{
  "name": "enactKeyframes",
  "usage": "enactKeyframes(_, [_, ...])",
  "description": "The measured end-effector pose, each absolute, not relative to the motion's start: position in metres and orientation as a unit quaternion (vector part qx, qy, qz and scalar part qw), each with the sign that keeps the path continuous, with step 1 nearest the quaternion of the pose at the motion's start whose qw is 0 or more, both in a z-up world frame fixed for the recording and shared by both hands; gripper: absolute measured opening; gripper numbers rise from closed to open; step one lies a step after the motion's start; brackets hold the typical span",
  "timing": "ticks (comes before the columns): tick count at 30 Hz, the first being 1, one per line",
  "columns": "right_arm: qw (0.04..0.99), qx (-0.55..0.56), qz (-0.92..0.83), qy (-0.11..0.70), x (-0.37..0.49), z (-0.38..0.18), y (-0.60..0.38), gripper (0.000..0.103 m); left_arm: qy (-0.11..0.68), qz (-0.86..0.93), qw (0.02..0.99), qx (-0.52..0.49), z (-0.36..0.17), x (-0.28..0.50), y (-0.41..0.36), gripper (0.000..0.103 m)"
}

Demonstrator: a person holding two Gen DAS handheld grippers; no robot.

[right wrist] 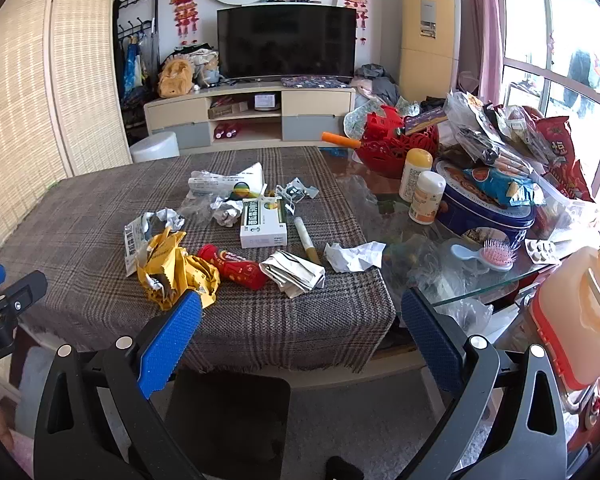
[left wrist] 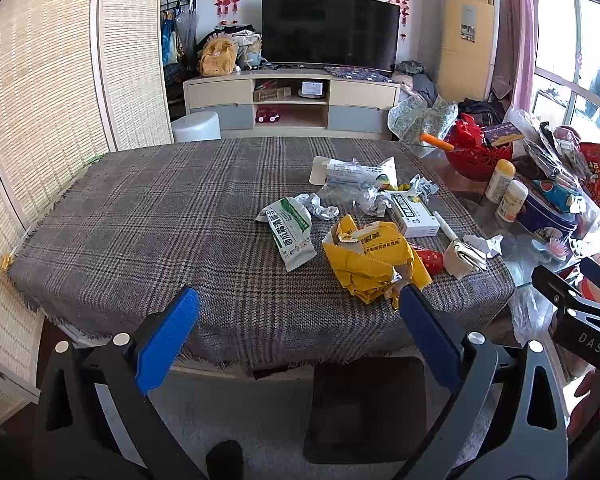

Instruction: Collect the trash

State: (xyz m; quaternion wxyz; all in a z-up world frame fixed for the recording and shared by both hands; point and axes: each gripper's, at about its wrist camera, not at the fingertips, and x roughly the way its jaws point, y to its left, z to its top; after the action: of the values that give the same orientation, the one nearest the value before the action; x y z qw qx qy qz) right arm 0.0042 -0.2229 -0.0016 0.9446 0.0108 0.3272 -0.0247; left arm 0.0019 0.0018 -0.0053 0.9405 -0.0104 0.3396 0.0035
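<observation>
Trash lies on a plaid cloth (left wrist: 140,216) on the table: a crumpled yellow bag (left wrist: 364,264) (right wrist: 176,272), a green-white wrapper (left wrist: 292,232), a white medicine box (left wrist: 414,212) (right wrist: 262,224), a red wrapper (right wrist: 236,268), crumpled paper (right wrist: 352,256) and folded paper (right wrist: 296,274). My left gripper (left wrist: 298,316) is open and empty, held before the table's near edge, its right finger close to the yellow bag. My right gripper (right wrist: 300,320) is open and empty, near the cloth's front right corner.
A dark stool (left wrist: 368,408) (right wrist: 228,424) stands below the table's front edge. On the glass table part to the right stand a red basket (right wrist: 396,148), two bottles (right wrist: 424,196), a blue tin (right wrist: 484,204), a hairbrush (right wrist: 496,254) and snack bags. An orange container (right wrist: 580,316) is at far right.
</observation>
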Motion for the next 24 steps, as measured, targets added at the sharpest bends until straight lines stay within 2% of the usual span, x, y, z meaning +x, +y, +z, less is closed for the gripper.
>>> enactKeyframes(9, [0.929,0.015,0.012,0.370,0.014,-0.026,-0.232,0.100,0.355,-0.002,0.935,0.021,-0.019,0.007,-0.009,0.095])
enactKeyframes(24, [0.911,0.034,0.026,0.410,0.048,-0.050,-0.252,0.099,0.426,-0.051,0.903,-0.009,-0.041,0.049,-0.033,0.094])
